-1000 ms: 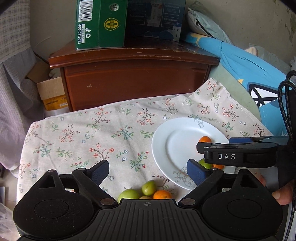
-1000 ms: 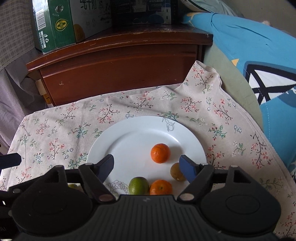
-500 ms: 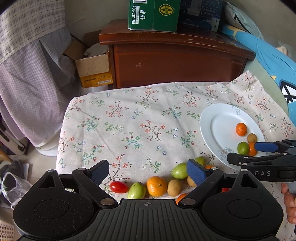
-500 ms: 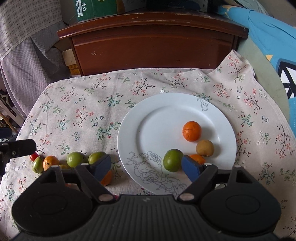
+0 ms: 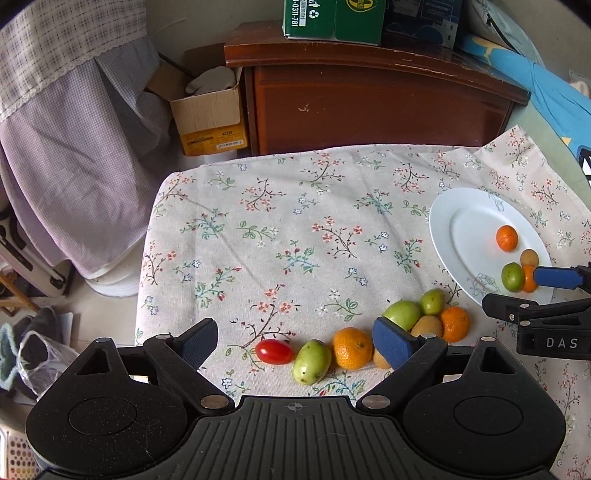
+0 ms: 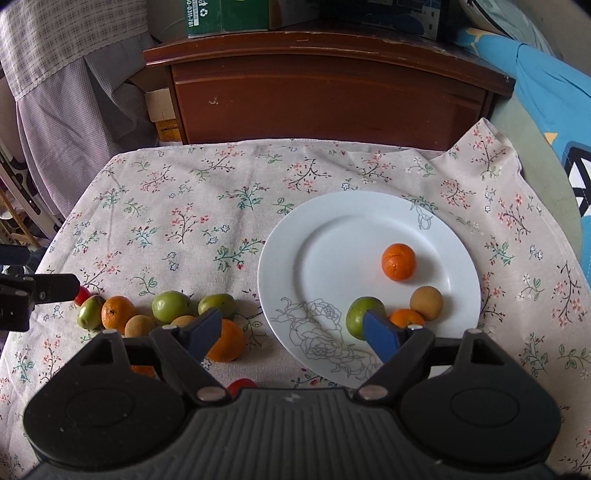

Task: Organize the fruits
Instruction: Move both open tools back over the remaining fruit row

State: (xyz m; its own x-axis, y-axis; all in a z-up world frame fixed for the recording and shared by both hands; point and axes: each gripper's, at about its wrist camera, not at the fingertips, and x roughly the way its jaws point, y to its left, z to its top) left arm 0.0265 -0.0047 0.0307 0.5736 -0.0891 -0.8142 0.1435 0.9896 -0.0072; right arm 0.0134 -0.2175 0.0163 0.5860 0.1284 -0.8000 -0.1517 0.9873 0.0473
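Observation:
A white plate lies on the flowered cloth and holds an orange, a brown fruit, a green fruit and a small orange. Left of the plate runs a row of loose fruit: green fruits, oranges and brown ones. My right gripper hangs open over the plate's near left rim, with nothing in it. My left gripper is open above a red tomato, a green fruit and an orange, touching none of them.
A dark wooden cabinet with a green carton on top stands behind the table. A cardboard box and hanging lilac cloth are at the left. Blue bedding lies to the right. The right gripper shows at the left wrist view's right edge.
The left gripper has swung left, off the plate and over the row of loose fruit. The right gripper has drawn back and left, so the plate now sits to its right.

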